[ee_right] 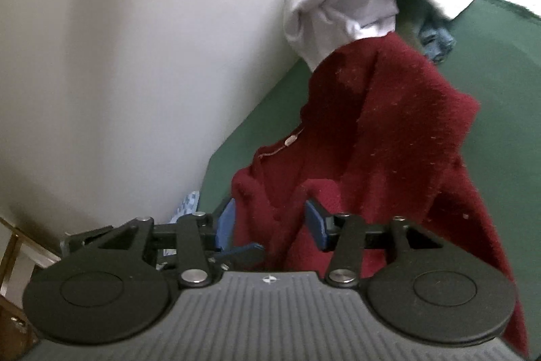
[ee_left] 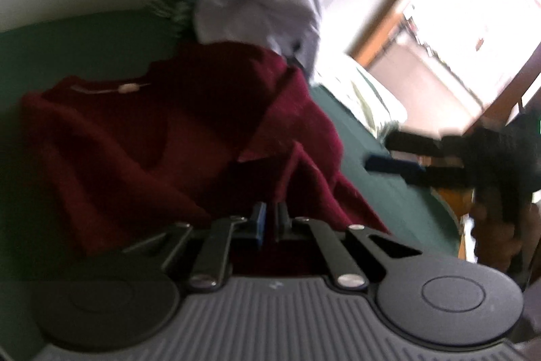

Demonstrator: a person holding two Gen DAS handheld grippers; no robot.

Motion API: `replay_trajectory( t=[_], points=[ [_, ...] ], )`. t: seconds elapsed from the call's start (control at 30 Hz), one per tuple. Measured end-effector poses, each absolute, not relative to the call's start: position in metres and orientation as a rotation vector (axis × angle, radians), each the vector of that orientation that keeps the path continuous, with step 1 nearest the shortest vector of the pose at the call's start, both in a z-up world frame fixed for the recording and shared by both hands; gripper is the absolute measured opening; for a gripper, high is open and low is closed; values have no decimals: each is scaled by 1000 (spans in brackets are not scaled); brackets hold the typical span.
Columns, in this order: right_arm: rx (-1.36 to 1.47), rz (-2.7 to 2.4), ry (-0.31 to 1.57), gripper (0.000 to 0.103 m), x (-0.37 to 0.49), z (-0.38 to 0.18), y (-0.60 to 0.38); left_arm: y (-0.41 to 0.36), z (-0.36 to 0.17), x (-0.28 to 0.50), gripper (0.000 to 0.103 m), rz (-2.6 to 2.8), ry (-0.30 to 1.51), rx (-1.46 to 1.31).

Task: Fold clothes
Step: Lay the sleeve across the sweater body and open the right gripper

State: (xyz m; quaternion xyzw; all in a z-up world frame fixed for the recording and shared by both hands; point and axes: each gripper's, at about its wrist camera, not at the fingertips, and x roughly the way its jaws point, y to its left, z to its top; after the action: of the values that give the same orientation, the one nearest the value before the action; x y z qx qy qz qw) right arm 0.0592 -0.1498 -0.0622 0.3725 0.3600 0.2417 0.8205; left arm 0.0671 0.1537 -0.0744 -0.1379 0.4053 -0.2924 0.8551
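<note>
A: Left wrist view first. The left gripper [ee_left: 268, 219] has its jaws pressed together right at the edge of the maroon sweater [ee_left: 162, 137], which sprawls over the green bed sheet [ee_left: 84, 32]; whether cloth is pinched, I can't tell.

B: And the right gripper [ee_left: 402, 154] hovers off the bed's edge, spread.

A: Right wrist view now. The right gripper [ee_right: 270, 222] stands open, a sweater [ee_right: 389, 137] fold between the pads, white garment [ee_right: 338, 2] behind.

Green bed [ee_right: 500, 63] w/ maroon sweater [ee_right: 389, 131]
</note>
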Motion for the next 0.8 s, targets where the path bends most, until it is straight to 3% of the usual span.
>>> replay_trajectory(
  t=[0.17,0.3,0.37,0.4,0.43,0.47,0.57,0.63,0.67,0.73,0.8],
  points=[
    [692,415,790,50,31,-74,-159,172,-72,57,0,-589,804,-434],
    [457,355,834,49,8,-86,-144,162,-80,58,4,-591,846,-355],
    [321,349,853,49,-2,-91,-130,150,-82,56,42,-602,853,-275],
    [273,354,854,49,-7,-95,-126,145,-83,54,73,-597,840,-240],
    [243,362,855,49,-11,-98,-123,139,-84,53,88,-592,819,-212],
    [214,370,855,49,-15,-100,-120,133,-84,53,90,-591,806,-189],
    [191,386,864,49,-21,-110,-117,115,-89,62,70,-593,817,-157],
    [190,391,857,49,-24,-115,-118,103,-97,71,35,-588,871,-155],
    [191,394,847,49,-25,-116,-119,100,-102,75,28,-587,901,-165],
    [207,405,834,50,-26,-118,-122,94,-111,75,4,-565,935,-180],
    [233,420,813,51,-28,-121,-127,91,-115,69,0,-523,931,-184]
  ],
)
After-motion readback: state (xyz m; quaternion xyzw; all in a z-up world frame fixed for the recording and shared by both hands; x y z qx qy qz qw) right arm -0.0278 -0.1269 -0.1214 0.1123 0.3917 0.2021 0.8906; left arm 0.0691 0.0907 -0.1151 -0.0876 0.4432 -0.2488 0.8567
